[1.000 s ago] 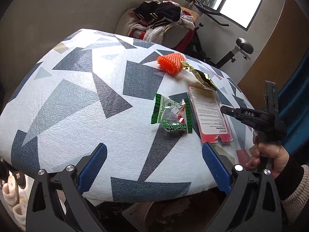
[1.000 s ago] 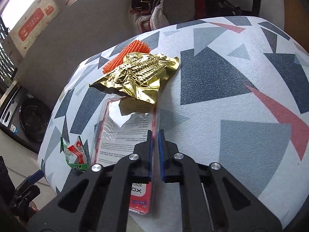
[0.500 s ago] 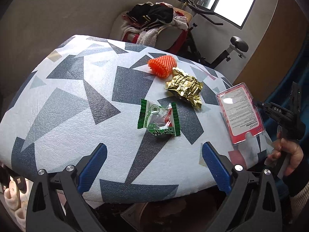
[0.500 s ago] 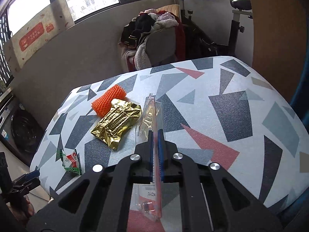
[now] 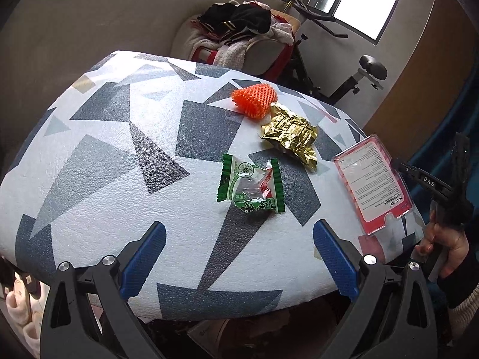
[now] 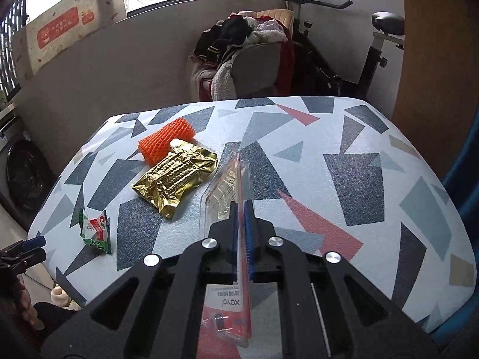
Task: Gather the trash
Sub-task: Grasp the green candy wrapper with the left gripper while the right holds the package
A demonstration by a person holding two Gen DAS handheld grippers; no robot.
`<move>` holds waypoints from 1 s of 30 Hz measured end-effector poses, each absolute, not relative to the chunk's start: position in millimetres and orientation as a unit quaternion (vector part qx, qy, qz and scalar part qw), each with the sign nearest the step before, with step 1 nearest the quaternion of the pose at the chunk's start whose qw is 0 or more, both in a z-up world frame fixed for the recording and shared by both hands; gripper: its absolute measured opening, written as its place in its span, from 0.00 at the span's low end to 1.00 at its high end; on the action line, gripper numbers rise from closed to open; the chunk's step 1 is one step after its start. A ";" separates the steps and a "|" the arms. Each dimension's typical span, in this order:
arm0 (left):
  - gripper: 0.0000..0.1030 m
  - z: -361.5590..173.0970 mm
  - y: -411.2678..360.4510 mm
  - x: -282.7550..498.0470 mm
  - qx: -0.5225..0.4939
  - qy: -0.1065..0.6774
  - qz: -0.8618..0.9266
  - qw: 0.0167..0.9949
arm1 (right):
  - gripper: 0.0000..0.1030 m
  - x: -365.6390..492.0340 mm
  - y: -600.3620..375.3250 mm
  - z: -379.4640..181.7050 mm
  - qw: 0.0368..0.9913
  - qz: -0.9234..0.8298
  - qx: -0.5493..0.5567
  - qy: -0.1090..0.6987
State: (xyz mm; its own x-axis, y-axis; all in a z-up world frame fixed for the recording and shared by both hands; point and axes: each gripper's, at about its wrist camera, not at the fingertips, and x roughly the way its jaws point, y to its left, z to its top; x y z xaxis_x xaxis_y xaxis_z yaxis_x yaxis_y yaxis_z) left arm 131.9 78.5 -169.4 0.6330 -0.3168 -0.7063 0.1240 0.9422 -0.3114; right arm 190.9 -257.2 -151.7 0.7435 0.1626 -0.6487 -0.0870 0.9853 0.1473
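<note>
My right gripper point(image 6: 239, 209) is shut on a clear and red plastic package point(image 6: 227, 185) and holds it on edge above the patterned table point(image 6: 344, 179). The package also shows in the left wrist view point(image 5: 372, 182), lifted at the table's right side. My left gripper point(image 5: 239, 245) is open and empty over the near table edge. A green candy wrapper point(image 5: 250, 187) lies just ahead of it. A gold foil wrapper point(image 5: 290, 136) and an orange foam net point(image 5: 254, 101) lie farther back. All three also show in the right wrist view: wrapper point(image 6: 95, 230), foil point(image 6: 175, 176), net point(image 6: 166, 143).
A chair piled with clothes point(image 5: 239, 36) stands behind the table point(image 5: 119, 164). An exercise bike point(image 6: 359, 59) stands at the back right. A washing machine point(image 6: 21, 176) is at the left. A blue object point(image 6: 461, 173) borders the table's right side.
My right gripper lifted the plastic package off the table and turned it on edge, uncovering the gold foil wrapper. My left gripper stayed open and shifted slightly.
</note>
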 end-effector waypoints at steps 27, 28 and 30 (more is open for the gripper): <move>0.07 -212.3 93.4 227.0 -0.262 0.447 -0.160 0.840 | 0.08 183.1 -265.3 -144.4 0.933 0.092 0.103 0.333; 0.07 -209.1 92.3 224.0 -0.252 0.443 -0.159 0.845 | 0.08 181.9 -264.9 -144.4 0.933 0.093 0.104 0.333; 0.05 -201.0 89.6 216.5 -0.235 0.435 -0.165 0.853 | 0.08 178.3 -263.4 -143.3 0.933 0.096 0.103 0.333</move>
